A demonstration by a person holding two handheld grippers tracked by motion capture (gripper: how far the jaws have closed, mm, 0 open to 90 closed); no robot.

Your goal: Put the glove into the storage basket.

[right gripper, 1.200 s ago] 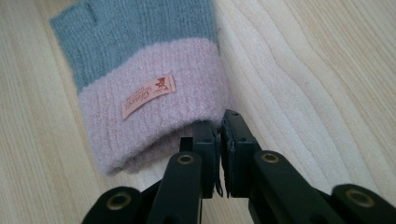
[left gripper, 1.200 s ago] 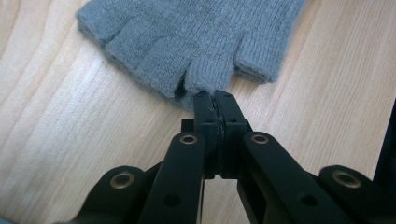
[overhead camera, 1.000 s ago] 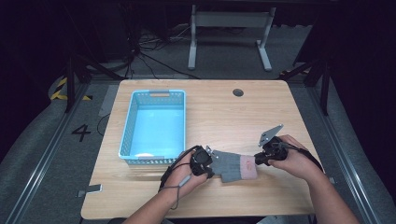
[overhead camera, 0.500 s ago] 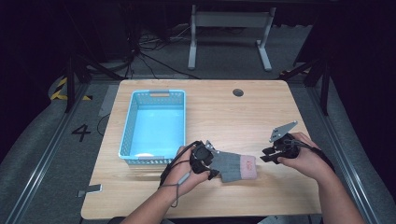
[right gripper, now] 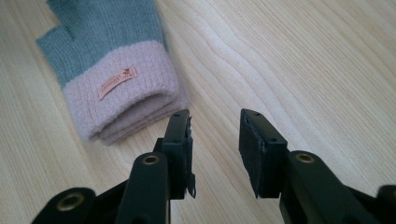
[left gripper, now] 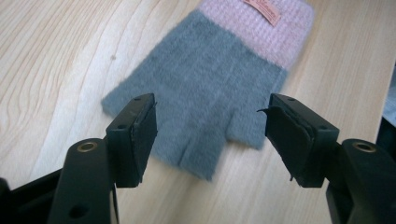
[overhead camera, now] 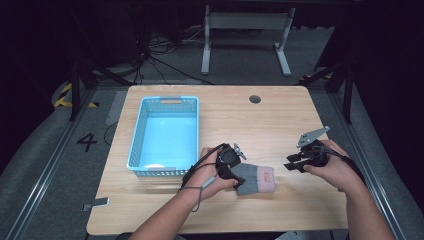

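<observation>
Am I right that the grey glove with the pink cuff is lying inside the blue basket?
Not quite: the glove lies flat on the wooden table, to the right of the blue basket, as the high view shows. Its colours are as you say.

Basket (overhead camera: 165, 102) left; bare table (overhead camera: 280, 120) beyond.

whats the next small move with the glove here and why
Probably close the left claw back on the grey finger end of the glove and lift it toward the blue basket. The glove lies flat on the table, apart from both claws. Both claws have just been opening: the left hangs over the finger end, gripping nothing, and the right claw is off beside the pink cuff.
</observation>
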